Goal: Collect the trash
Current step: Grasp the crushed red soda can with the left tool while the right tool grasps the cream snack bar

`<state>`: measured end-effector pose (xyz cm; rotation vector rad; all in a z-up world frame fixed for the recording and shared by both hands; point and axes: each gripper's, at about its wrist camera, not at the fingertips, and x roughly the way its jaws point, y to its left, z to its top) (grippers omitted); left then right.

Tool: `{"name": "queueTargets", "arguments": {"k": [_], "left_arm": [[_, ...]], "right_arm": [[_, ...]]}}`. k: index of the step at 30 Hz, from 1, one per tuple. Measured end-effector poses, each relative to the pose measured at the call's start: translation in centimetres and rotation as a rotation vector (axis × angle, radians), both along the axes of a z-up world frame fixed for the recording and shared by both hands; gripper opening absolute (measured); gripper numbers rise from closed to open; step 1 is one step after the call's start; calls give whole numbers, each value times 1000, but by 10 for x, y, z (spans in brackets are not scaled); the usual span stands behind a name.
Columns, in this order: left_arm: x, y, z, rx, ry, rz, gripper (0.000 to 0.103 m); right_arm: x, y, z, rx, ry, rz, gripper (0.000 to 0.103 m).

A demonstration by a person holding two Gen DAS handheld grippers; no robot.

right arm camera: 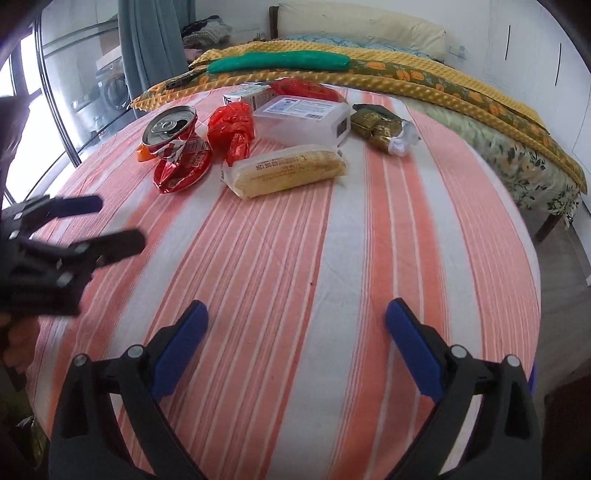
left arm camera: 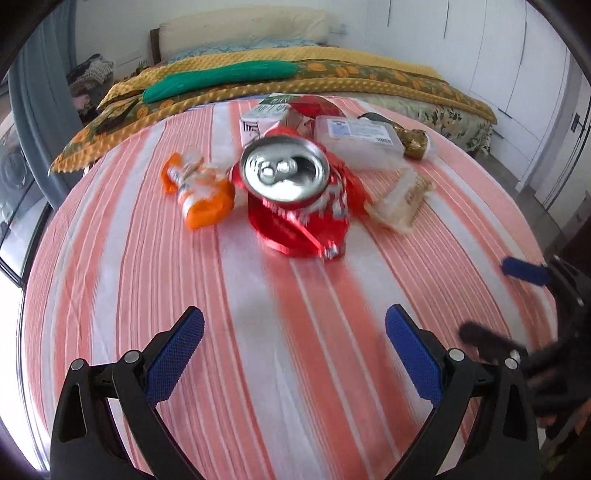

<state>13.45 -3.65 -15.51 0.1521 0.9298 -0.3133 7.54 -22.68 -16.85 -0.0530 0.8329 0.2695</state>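
**Both grippers hovering wide, trash untouched**

The left gripper [left arm camera: 294,350] and right gripper [right arm camera: 297,341] are hanging spread and empty over the striped tablecloth [right arm camera: 295,240]. Far ahead, the crushed red can [left arm camera: 291,192] is lying beside the orange wrapper [left arm camera: 195,188], clear plastic box [right arm camera: 303,120] and yellow packet [right arm camera: 288,171].

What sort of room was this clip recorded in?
Most likely a bedroom: a bed with a yellow floral bedspread and cream pillow stands behind the striped round table, with white wardrobe doors alongside.
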Motion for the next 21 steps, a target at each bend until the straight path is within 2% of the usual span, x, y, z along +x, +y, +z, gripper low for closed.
{"name": "queueTargets", "arguments": {"k": [5, 12, 13, 16, 21], "left_arm": [[36, -14, -7, 22, 6, 17, 89], [68, -28, -10, 31, 5, 40, 88], [70, -29, -10, 30, 2, 38, 85], [69, -29, -7, 29, -20, 22, 63], [42, -14, -2, 3, -19, -25, 63]], "right_arm": [[1, 1, 0, 1, 0, -3, 95], [3, 1, 0, -1, 3, -5, 95], [3, 1, 0, -1, 3, -5, 95], [3, 0, 0, 0, 3, -5, 95], [3, 0, 0, -1, 3, -5, 95]]}}
